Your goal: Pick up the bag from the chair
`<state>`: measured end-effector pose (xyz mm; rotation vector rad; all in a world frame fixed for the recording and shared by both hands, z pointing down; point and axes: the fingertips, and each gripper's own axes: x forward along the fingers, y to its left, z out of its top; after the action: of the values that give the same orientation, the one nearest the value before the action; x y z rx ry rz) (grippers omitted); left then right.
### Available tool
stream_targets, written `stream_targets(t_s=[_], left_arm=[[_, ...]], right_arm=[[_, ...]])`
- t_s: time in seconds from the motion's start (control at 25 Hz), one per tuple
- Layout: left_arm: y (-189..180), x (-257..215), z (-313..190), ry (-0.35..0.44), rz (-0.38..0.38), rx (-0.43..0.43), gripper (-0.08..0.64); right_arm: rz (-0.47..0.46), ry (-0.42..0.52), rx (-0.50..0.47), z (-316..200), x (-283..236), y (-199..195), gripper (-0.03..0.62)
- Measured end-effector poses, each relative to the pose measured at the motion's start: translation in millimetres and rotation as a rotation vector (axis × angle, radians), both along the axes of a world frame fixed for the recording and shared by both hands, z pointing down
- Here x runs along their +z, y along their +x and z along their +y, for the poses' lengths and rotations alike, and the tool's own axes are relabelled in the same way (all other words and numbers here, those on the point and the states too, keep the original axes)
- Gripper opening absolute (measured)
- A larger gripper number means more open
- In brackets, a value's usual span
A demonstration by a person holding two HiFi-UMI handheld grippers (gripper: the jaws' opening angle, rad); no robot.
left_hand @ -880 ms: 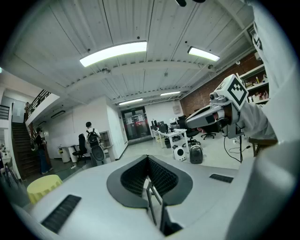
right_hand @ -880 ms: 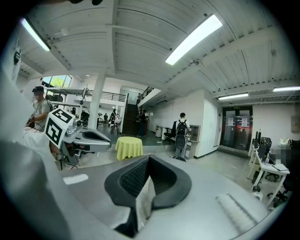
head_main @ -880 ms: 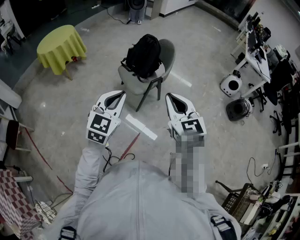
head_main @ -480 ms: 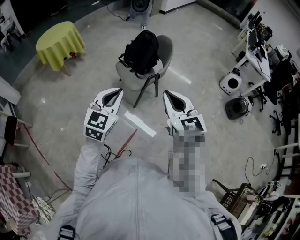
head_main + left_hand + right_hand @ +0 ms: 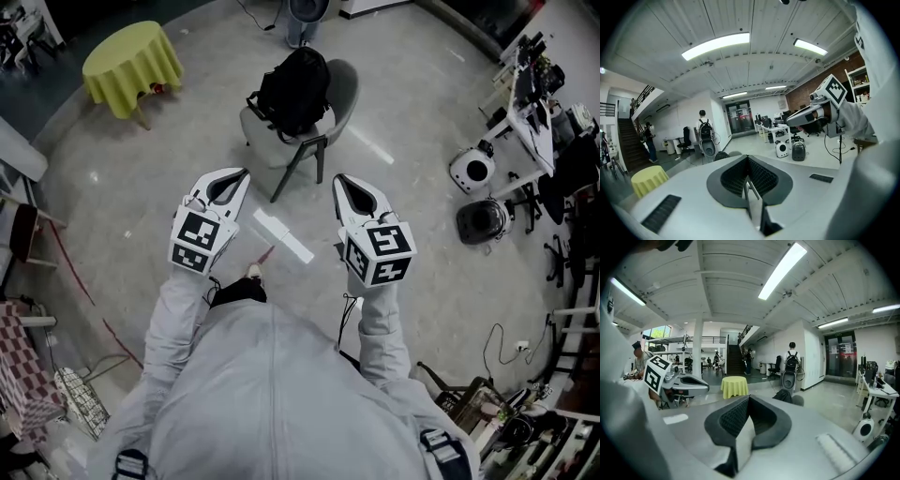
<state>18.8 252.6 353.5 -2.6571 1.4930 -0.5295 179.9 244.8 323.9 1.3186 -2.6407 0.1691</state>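
A black backpack [image 5: 293, 86] sits upright on a grey chair [image 5: 265, 148] on the floor ahead of me in the head view. My left gripper [image 5: 238, 174] and right gripper [image 5: 340, 180] are held side by side in the air, well short of the chair, both pointing toward it. Both are shut with nothing between the jaws. Past the closed tip of the left gripper [image 5: 748, 159], the backpack [image 5: 722, 155] shows small and far off. From the right gripper [image 5: 748, 399], the backpack [image 5: 782, 395] and chair [image 5: 798, 400] also look distant.
A round table with a yellow cloth [image 5: 132, 64] stands far left. On the floor between the grippers lies a white strip [image 5: 283, 236]. A white device [image 5: 469, 171], a black one [image 5: 481, 221] and desks [image 5: 539, 112] crowd the right side. A fan base [image 5: 300, 13] stands behind the chair.
The whole view has shifted slightly and a shoe now shows below the grippers. Both grippers stay shut and about as far from the chair as before.
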Motion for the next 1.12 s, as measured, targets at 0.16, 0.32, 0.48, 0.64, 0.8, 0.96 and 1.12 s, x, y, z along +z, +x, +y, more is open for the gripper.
stream_targets(t_s=[0.16, 0.32, 0.48, 0.64, 0.8, 0.96, 1.12], left_arm=[[-6.3, 6.2, -18.0, -0.014, 0.007, -0.01, 0.006], [-9.4, 16.5, -45.6, -0.024, 0.025, -0.003, 0.006], [-22.7, 30.7, -89.9, -0.039, 0.034, 0.006, 0.006], [-42.0, 38.3, -151.9, -0.047, 0.034, 0.03, 0.006], [-60.7, 37.8, -215.7, -0.063, 0.025, 0.071, 0.006], [-75.4, 38.0, -274.6, -0.077, 0.019, 0.114, 0.006], [-86.7, 41.5, -322.3, -0.089, 0.017, 0.148, 0.006]], right_arm=[[-0.008, -0.014, -0.009, -15.7, 4.9, -7.8, 0.011], [0.011, -0.036, -0.016, -40.3, 16.2, -16.4, 0.011], [0.019, -0.045, -0.002, -80.6, 25.5, -29.6, 0.011], [0.02, -0.053, 0.049, -141.3, 32.4, -43.3, 0.011], [0.001, -0.066, 0.108, -201.4, 29.9, -57.8, 0.011], [-0.007, -0.073, 0.157, -254.0, 28.4, -71.0, 0.011], [-0.015, -0.082, 0.201, -298.3, 30.0, -80.7, 0.011]])
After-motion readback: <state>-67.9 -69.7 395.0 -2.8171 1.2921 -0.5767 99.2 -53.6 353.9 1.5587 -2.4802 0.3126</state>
